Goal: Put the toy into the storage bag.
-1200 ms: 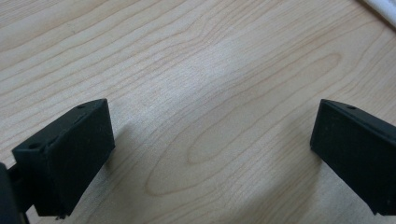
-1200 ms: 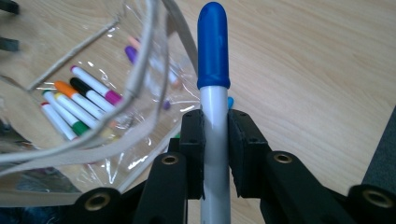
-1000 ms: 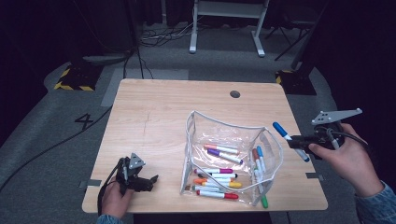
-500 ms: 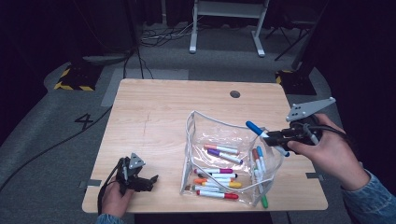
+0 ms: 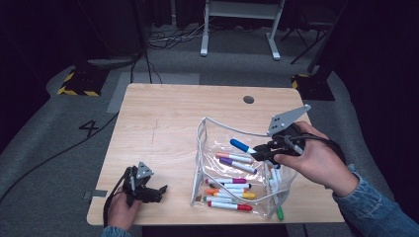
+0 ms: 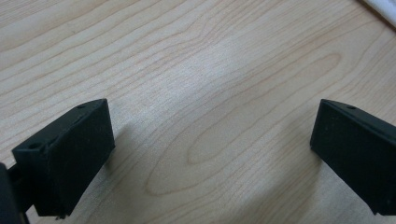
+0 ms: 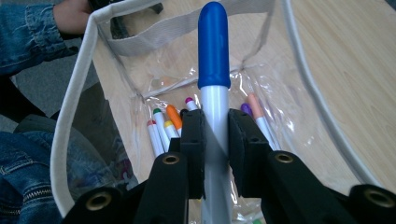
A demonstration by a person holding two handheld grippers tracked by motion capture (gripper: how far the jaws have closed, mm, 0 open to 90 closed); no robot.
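Blue-capped marker [image 7: 214, 51] is pinched across its white barrel by your right gripper [image 7: 215, 140], jaws pressed onto it from both sides, cap pointing straight ahead along the jaws. In the high view that marker [image 5: 243, 146] sits right of centre, hanging over the open mouth of the clear pouch [image 5: 207, 148], with its long axis running from your right hand [image 5: 316, 160] toward the left of the frame, capped end leading.

What your next move turns on: the pouch opening already lies directly under and ahead of the cap, framed by the grey-white rim [image 7: 74, 93] that loops round the upper left of the right gripper view. The other markers [image 5: 230, 190] lie on the pouch floor, mostly side by side and pointing the same way as yours, so I judge a slight dip and a release would lay it alongside them.

Your left gripper [image 5: 141, 185] rests on the wooden table [image 5: 163, 118] at the lower left of the high view, well apart from the pouch; its jaws are spread wide over bare wood, holding nothing. Your right hand is plainly the nearer one.
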